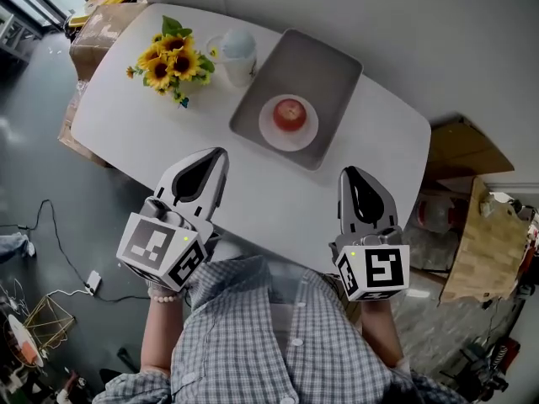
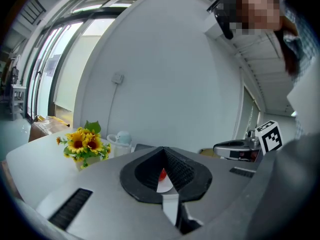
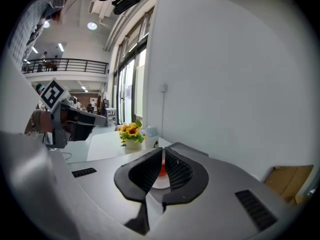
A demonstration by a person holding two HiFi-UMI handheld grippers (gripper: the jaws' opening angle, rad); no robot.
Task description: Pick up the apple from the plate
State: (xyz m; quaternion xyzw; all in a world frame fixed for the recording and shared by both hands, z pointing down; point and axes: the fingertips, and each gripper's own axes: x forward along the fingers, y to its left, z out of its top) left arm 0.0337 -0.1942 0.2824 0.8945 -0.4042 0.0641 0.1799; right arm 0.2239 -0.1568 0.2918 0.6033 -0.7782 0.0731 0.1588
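A red apple [image 1: 290, 114] sits on a small white plate [image 1: 289, 137], which rests on a grey tray [image 1: 320, 61] at the far middle of the white table. My left gripper [image 1: 221, 151] hovers over the table's near side, left of and short of the tray, jaws shut and empty. My right gripper [image 1: 348, 172] is over the near right edge, also shut and empty. Both point toward the apple. In the left gripper view the apple [image 2: 162, 174] peeks through behind the closed left gripper [image 2: 164, 150]. In the right gripper view the apple [image 3: 161, 170] shows behind the right gripper [image 3: 163, 150].
A pot of sunflowers [image 1: 171, 61] and a white mug [image 1: 237, 55] stand on the table's left part, beside the tray. Cardboard boxes [image 1: 101, 23] lie beyond the table's left end, and a woven basket [image 1: 488, 251] and cables [image 1: 59, 251] are on the floor.
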